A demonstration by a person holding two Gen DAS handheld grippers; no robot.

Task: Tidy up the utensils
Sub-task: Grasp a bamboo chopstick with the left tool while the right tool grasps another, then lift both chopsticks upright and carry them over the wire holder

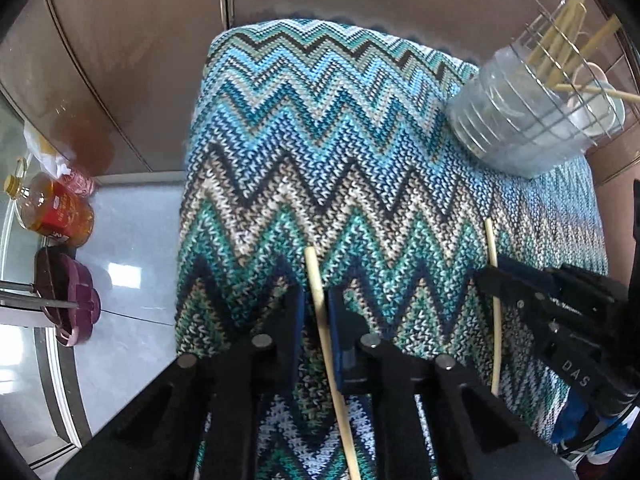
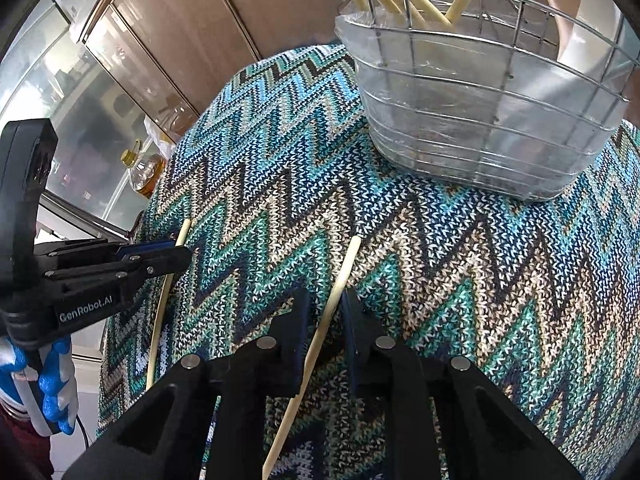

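Chopsticks pale, slender; left claw (image 1: 316, 308) pinches one (image 1: 320, 312); right claw (image 2: 326, 312) another (image 2: 340, 280).

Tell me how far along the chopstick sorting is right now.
Done: several pale wooden chopsticks already stand in the wire basket with clear plastic liner. In hand: the left tool is shut on one pale chopstick lying on the zigzag knit cloth, and the right tool on another. Left: lift both and drop them into the basket.
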